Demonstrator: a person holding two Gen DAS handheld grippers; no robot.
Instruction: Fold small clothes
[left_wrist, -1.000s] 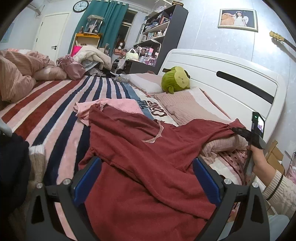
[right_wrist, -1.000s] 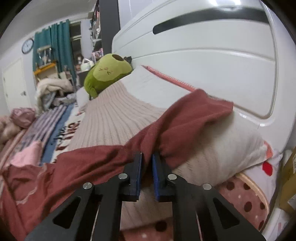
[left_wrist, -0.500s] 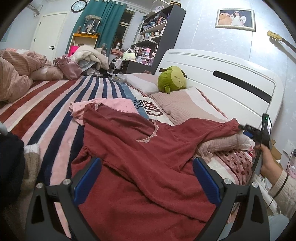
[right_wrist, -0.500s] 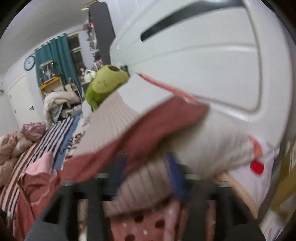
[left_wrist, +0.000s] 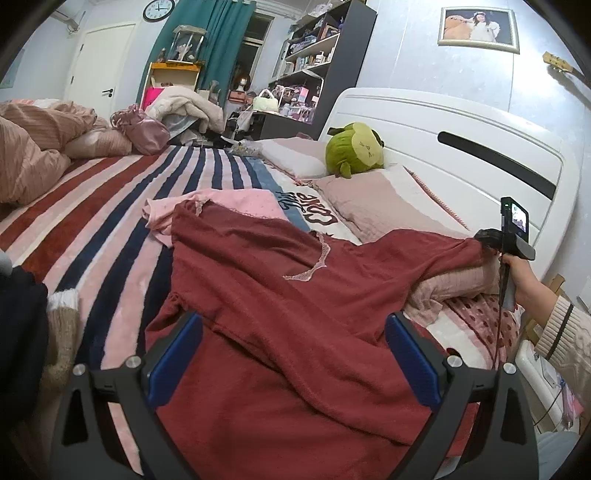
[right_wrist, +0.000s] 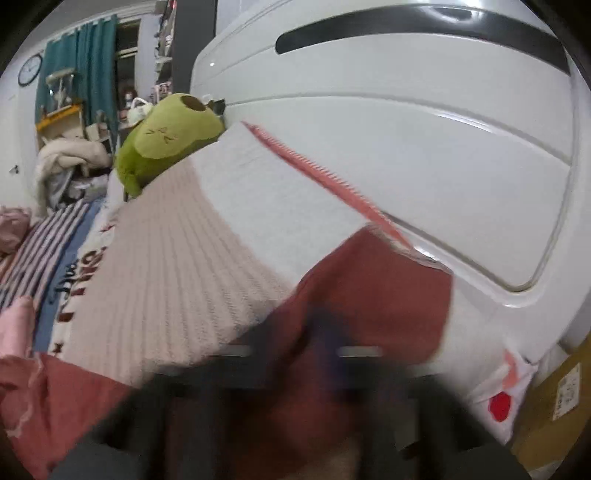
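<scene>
A dark red garment (left_wrist: 280, 295) with pink lace at the neckline lies spread across the bed, one sleeve (left_wrist: 436, 251) stretched right over a pillow. My left gripper (left_wrist: 291, 354) hovers open above the garment's lower part, its blue pads wide apart and holding nothing. In the left wrist view my right gripper (left_wrist: 484, 239), held by a hand in a cream sleeve, sits at the sleeve's end. In the right wrist view that gripper (right_wrist: 325, 336) is blurred; its jaws are closing onto the red sleeve end (right_wrist: 388, 288), which lies between them.
A pink garment (left_wrist: 221, 206) lies beyond the red one on the striped blanket (left_wrist: 110, 206). Pillows (left_wrist: 373, 199), a green plush toy (left_wrist: 354, 151) and the white headboard (left_wrist: 461, 155) line the right side. Bunched bedding (left_wrist: 33, 147) is at the left. A cardboard box (right_wrist: 554, 406) stands beside the bed.
My right gripper let go of the sleeve mid-length, moved out toward the sleeve's end by the headboard and closed there. The sleeve now lies straighter. My left gripper stayed open and still.
</scene>
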